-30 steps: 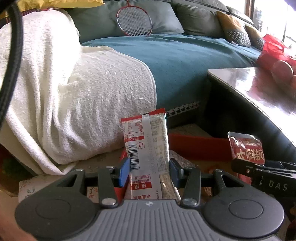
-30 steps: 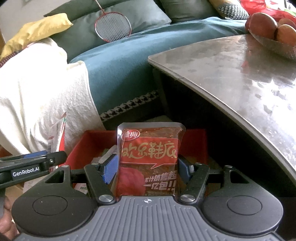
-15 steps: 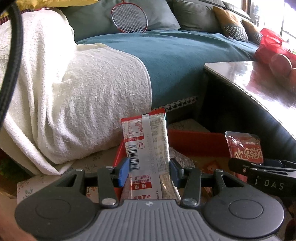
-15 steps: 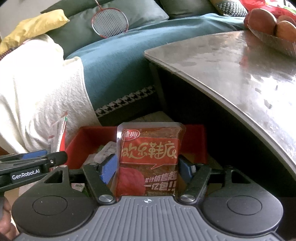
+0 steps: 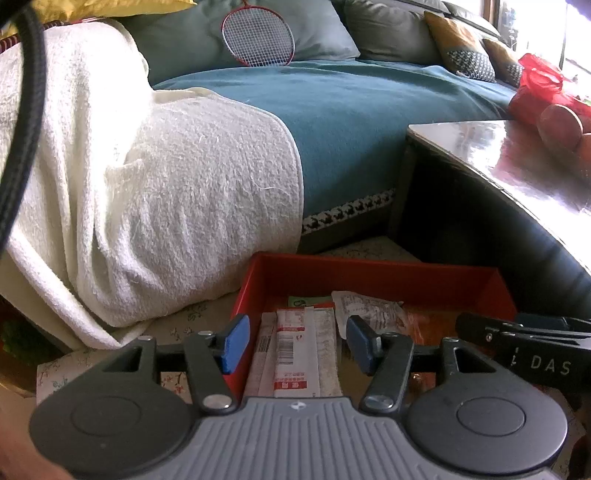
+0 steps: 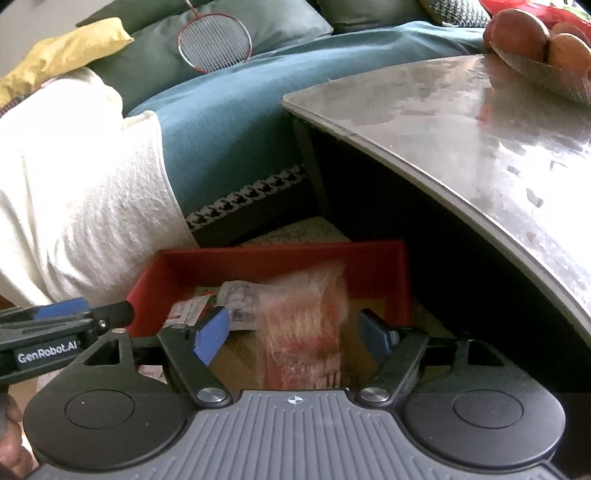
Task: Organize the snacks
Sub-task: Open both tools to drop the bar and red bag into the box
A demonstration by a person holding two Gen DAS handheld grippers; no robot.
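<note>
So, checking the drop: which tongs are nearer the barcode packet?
Left. Left tongs, jaws just opening, straddle the barcode packet; right tongs, also just opening around a red packet, sit to its right.

Snack packets (image 5: 295, 347) in tray (image 5: 369, 273)

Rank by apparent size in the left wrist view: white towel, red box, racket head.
1. white towel
2. red box
3. racket head
The racket head lies far back, so it only looks smallest.

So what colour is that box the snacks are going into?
Red. The box shows best in the left wrist view, with packets lying inside.
</note>
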